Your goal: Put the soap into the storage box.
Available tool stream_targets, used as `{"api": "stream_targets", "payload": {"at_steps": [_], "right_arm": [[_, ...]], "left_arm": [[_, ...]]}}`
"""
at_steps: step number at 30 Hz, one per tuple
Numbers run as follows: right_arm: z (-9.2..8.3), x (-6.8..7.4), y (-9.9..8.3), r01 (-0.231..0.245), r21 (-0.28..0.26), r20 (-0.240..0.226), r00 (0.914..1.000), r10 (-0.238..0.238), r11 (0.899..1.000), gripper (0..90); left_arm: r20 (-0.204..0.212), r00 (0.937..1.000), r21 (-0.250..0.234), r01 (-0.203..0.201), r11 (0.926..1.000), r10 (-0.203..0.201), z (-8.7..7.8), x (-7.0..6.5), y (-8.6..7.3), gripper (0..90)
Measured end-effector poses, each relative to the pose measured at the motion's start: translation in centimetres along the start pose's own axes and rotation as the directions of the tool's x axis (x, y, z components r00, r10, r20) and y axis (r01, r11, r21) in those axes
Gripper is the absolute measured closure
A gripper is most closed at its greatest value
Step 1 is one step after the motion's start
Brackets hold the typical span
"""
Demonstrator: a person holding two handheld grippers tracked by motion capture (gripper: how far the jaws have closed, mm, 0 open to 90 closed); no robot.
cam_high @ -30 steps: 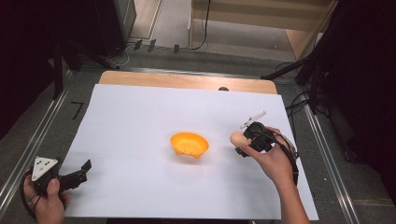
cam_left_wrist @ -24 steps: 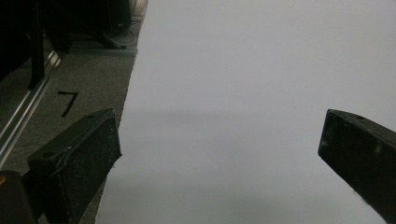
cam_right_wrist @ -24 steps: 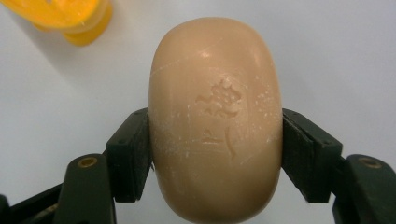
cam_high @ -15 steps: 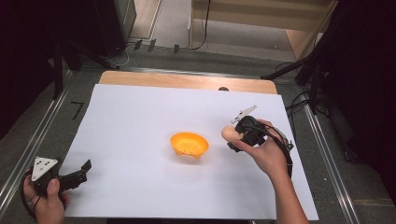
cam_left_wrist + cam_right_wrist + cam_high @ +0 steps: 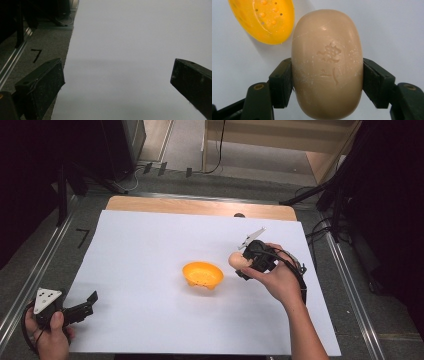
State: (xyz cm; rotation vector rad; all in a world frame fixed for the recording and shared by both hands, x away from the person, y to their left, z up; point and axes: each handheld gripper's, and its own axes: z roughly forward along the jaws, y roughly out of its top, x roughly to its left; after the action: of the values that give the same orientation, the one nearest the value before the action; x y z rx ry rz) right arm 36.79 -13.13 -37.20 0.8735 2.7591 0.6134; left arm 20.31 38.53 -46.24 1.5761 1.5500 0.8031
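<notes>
In the high view we see our right claw (image 5: 243, 266) at the right of centre of the frame, clamped on a bar of soap (image 5: 236, 261) that pokes out toward the left. In the right gripper view the soap (image 5: 327, 62) stands lengthwise between the two black jaws, which press on its left and right flanks; a small stamped mark shows on its beige face. The soap hangs above the white sheet (image 5: 150, 250) that covers the bench (image 5: 200, 206), clear of the surface.

Just to the left of the soap in the high view sits an orange soap dish (image 5: 202, 274), near the middle of the frame, resting on the white sheet. The soap and the dish are near each other but apart. In the right gripper view the dish (image 5: 263, 20) lies in the upper left of the frame, beyond the soap, with small holes and bumps in its hollow.

Our left claw (image 5: 86, 302) sits at the lower left of the high view, held in the left hand (image 5: 47, 332) at the sheet's edge, well apart from the dish. In the left gripper view its jaws stand wide apart with nothing between them, over the sheet's left border, where a dark floor strip bears a black mark like a seven (image 5: 36, 55).
</notes>
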Motion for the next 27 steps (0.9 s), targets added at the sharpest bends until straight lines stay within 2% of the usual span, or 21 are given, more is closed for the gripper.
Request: {"api": "stream_targets", "payload": {"at_steps": [8,14,20,27], "right_arm": [[0.0,0.4,1.3,0.044,-0.013,-0.011,0.9990,-0.044,0.999,33.0],[0.4,1.2,2.6,0.109,-0.014,-0.024,0.9937,-0.110,0.994,33.0],[0.8,1.4,3.5,0.117,-0.017,-0.047,0.9919,-0.118,0.993,33.0],[1.4,2.1,4.4,0.165,-0.015,-0.060,0.9844,-0.165,0.986,32.9]], "left_arm": [[0.001,1.0000,0.000,-0.001,1.0000,0.001,0.0,0.0,0.0,0.0],[0.001,1.0000,0.000,-0.002,1.0000,0.002,0.0,0.0,0.0,0.0],[0.001,1.0000,-0.001,0.001,1.0000,-0.001,0.0,0.0,0.0,0.0],[0.002,1.0000,-0.001,0.001,1.0000,-0.001,0.0,0.0,0.0,0.0]]}}
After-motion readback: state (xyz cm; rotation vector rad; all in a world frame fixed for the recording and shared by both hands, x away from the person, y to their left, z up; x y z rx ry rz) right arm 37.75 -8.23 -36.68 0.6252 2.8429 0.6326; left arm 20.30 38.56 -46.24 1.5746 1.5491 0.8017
